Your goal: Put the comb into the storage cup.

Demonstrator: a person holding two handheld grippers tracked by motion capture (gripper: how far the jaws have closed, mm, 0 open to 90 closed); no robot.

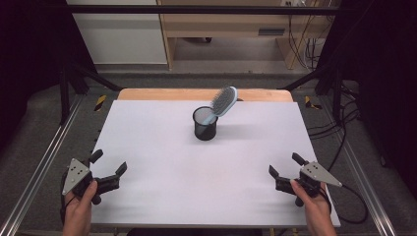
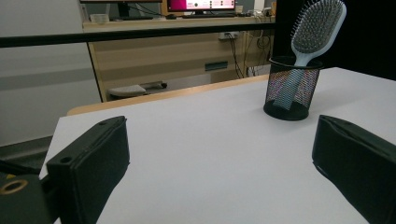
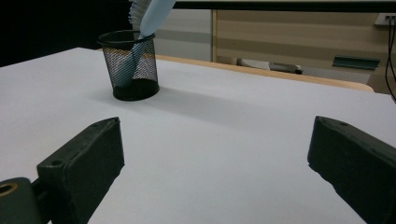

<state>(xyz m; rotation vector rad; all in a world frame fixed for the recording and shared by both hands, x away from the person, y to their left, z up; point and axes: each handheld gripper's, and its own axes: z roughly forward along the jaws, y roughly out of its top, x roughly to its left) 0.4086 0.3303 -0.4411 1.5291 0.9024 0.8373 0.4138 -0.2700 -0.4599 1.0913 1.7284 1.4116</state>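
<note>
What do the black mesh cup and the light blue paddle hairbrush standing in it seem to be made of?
Black mesh cup: probably metal wire mesh with a matt black coating; the fine grid lets the handle show through, and the rim and base are solid bands. Light blue paddle hairbrush: likely moulded plastic, smooth with a soft sheen; its dark pad carries thin pins, whose material I cannot tell.

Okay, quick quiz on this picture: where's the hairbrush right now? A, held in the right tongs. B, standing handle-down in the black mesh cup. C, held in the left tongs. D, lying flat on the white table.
B: the hairbrush stands tilted with its handle down inside the black mesh cup, bristle head sticking out above the rim, while the left tongs and right tongs are open at the near corners of the table.
</note>
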